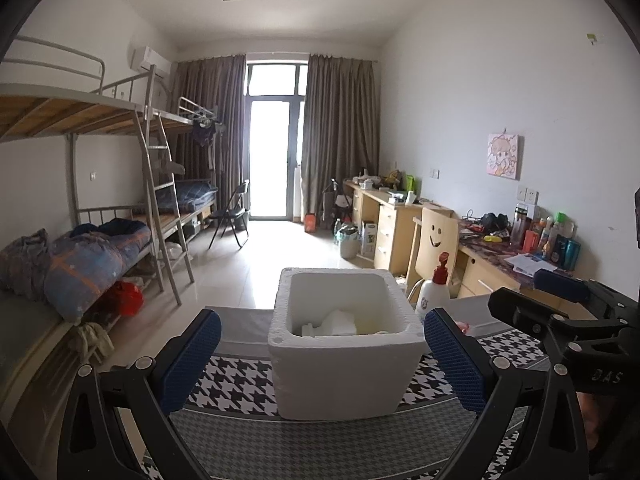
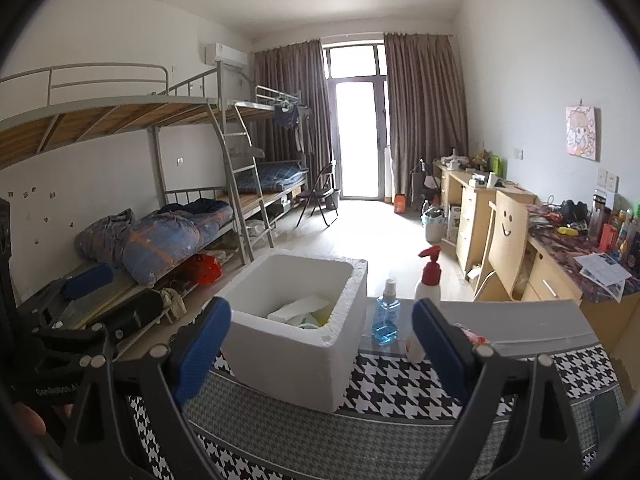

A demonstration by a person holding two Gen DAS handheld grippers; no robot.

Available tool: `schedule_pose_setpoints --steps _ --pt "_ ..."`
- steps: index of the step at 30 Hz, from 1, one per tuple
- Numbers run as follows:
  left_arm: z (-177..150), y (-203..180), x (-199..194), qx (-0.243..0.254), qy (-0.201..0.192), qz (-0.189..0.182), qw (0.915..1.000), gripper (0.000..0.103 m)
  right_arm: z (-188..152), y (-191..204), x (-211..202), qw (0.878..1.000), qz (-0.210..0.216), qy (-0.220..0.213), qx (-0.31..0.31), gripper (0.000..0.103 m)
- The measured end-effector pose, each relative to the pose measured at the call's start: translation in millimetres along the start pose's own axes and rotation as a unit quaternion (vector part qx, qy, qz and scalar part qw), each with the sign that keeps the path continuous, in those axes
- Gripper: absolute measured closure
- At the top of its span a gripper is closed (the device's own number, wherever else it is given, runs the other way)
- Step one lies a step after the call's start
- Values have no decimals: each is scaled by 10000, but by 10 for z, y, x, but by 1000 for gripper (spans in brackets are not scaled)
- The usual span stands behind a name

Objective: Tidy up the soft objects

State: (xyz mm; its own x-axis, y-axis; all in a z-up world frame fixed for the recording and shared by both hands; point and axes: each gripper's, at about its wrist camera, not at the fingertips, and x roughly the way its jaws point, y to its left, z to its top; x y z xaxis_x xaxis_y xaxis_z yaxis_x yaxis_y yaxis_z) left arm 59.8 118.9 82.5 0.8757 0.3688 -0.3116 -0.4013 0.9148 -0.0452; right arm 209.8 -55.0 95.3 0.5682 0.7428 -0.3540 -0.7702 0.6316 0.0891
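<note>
A white foam box (image 1: 344, 344) stands on the houndstooth-cloth table (image 1: 240, 388), open at the top, with white soft pieces (image 1: 338, 322) lying inside. It also shows in the right wrist view (image 2: 296, 332), with white and yellow pieces (image 2: 304, 310) in it. My left gripper (image 1: 320, 360) is open and empty, its blue pads on either side of the box, just in front of it. My right gripper (image 2: 320, 352) is open and empty, just right of the box. The right gripper shows at the right edge of the left wrist view (image 1: 560, 320).
A white pump bottle with a red top (image 2: 428, 280) and a blue liquid bottle (image 2: 386, 320) stand on the table right of the box. A small pink item (image 2: 472, 334) lies behind the right finger. Bunk beds stand left, desks and a chair right.
</note>
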Motion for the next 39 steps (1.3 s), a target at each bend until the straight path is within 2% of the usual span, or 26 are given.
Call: schedule_pose_setpoints --steps 6,17,28,39 --pt "-49 -5 -84 -27 -54 -84 9999 1 -66 -2 -144 9999 -17 -157 51 1" --pt "-167 -70 -306 -79 -244 -257 9993 1 -247 24 -364 9992 -108 -375 -6 1" --pt "-327 -154 -512 -21 -490 -289 9984 1 -425 78 -581 9976 -234 -627 -148 1" --pt "-487 -193 -619 -70 -644 -193 9977 1 -557 116 -751 9970 -134 -749 -164 1"
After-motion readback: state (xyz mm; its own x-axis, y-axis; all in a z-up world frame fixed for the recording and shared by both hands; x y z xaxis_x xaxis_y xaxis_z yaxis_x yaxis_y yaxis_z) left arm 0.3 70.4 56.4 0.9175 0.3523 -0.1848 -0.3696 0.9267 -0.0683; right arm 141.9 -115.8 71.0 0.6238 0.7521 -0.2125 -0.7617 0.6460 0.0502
